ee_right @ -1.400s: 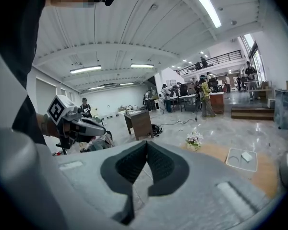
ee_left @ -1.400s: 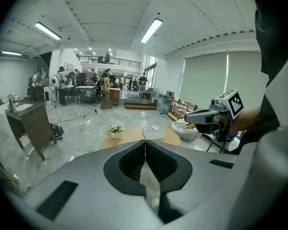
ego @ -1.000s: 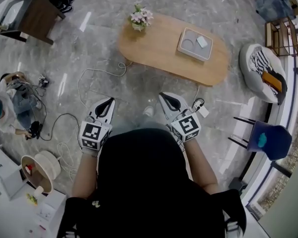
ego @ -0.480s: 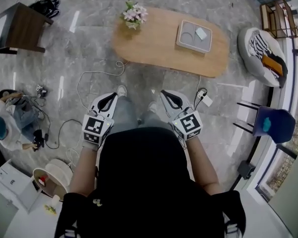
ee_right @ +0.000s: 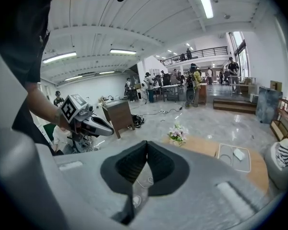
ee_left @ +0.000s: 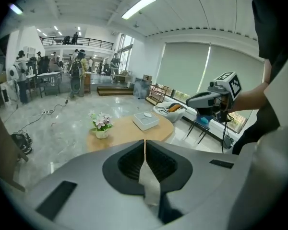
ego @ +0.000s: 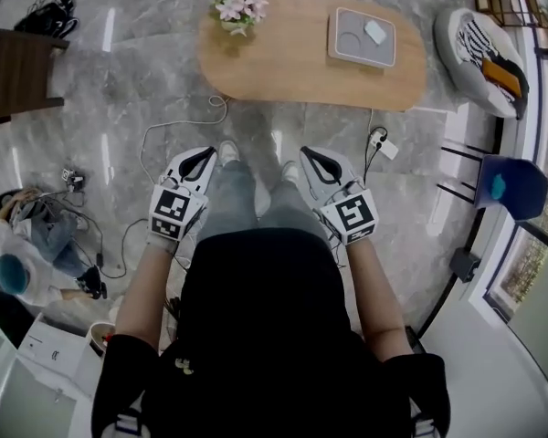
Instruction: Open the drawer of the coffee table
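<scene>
Coffee table, oval, light wood, lay across the upper centre of the head view, well apart from both grippers; its drawer could not be made out from above. Left gripper sat centre left and right gripper centre right, flanking the person's legs, each with jaws pressed together on nothing. Grey tray lay on the table's right half. Potted pink flowers stood at its left end. A small white object lay in the tray.
</scene>
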Motion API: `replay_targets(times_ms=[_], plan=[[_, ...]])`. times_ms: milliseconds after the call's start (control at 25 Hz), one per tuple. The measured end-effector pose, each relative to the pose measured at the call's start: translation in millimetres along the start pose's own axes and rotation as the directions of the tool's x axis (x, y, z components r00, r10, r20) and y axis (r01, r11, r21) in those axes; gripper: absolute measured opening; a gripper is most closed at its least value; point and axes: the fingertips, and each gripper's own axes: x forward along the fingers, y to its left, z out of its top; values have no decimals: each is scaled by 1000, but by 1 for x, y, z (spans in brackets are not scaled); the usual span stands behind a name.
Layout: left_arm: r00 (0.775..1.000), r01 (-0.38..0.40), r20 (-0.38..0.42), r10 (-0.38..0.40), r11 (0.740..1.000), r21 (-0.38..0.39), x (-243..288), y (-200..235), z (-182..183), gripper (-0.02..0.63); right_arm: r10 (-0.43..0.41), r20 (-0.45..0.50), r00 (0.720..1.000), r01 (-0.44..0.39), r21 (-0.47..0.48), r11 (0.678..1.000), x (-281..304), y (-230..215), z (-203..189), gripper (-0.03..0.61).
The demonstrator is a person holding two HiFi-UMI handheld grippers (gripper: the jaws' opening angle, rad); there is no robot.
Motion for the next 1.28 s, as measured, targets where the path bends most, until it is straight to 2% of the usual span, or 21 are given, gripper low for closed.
replay_targets(times_ms=[400, 680, 1280], plan=[[993, 75, -95, -77, 997, -25, 67, 68, -70, 15, -43, -69, 997, 46, 29, 999, 60, 0, -22, -2], [987, 85, -135, -85, 996, -2, 120, 111, -129, 27, -57, -118, 991, 62, 41, 997, 95, -6, -60, -2], [980, 89, -184, -81, 995, 37, 236, 173, -239, 112, -69, -165, 984, 80, 60, 995, 175, -33, -140, -2]])
